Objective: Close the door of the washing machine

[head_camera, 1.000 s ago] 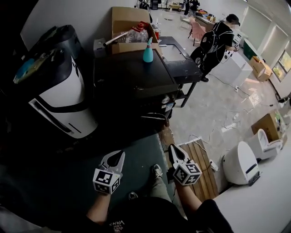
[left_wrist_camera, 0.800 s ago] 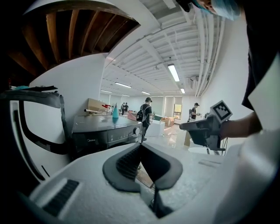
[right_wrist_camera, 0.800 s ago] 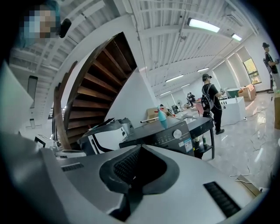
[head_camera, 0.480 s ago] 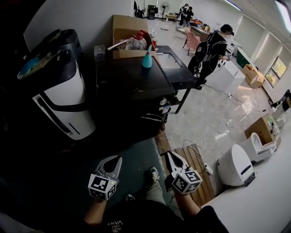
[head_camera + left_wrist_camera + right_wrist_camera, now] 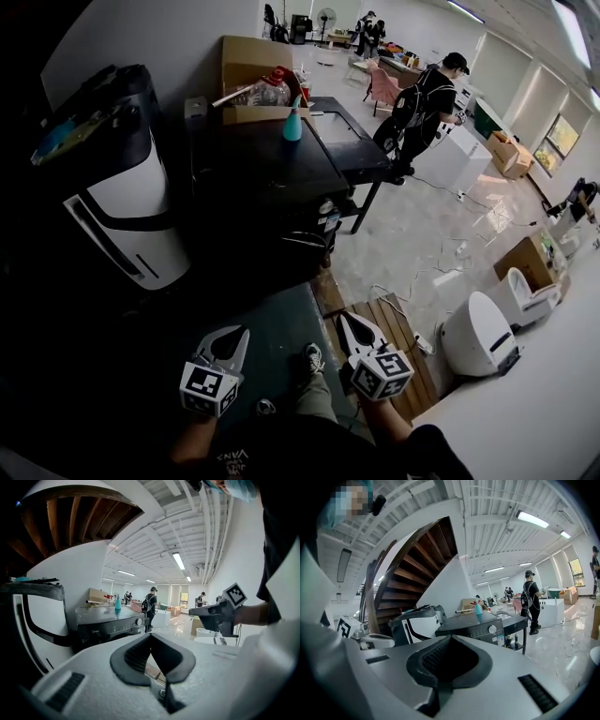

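My left gripper and right gripper are both pressed together, empty, over a dark mat. The black washing machine stands well ahead, a teal spray bottle on top, with a glossy pale floor stretching to its right.

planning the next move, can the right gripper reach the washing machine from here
Probably not yet: the right gripper hangs near the person's legs, well short of the washing machine. Only floor lies between, so stepping closer should do.
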The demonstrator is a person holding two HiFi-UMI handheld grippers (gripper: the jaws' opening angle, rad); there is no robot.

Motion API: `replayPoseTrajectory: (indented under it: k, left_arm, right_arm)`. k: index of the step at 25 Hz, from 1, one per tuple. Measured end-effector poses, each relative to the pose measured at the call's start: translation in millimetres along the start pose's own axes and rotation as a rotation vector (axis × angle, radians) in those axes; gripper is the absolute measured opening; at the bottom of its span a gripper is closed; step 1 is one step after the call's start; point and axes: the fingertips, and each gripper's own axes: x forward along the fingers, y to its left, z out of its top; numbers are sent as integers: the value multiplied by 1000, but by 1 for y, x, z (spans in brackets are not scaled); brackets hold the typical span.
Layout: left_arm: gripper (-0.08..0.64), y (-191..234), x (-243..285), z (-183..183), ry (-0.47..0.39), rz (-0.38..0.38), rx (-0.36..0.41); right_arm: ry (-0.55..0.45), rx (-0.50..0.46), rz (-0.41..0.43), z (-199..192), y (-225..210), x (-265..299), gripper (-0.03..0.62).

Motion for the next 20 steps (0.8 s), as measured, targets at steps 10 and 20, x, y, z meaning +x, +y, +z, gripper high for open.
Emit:
replayPoseTrajectory:
  k: [10, 20]
  left_arm:
    - [11, -6, -14, -3, 1, 10, 40]
    - [11, -9, -19, -2, -16, 25, 42]
  right_arm:
    - [15, -74, 18, -10, 23, -13, 0]
    - [25, -69, -1, -12, 26, -21, -2]
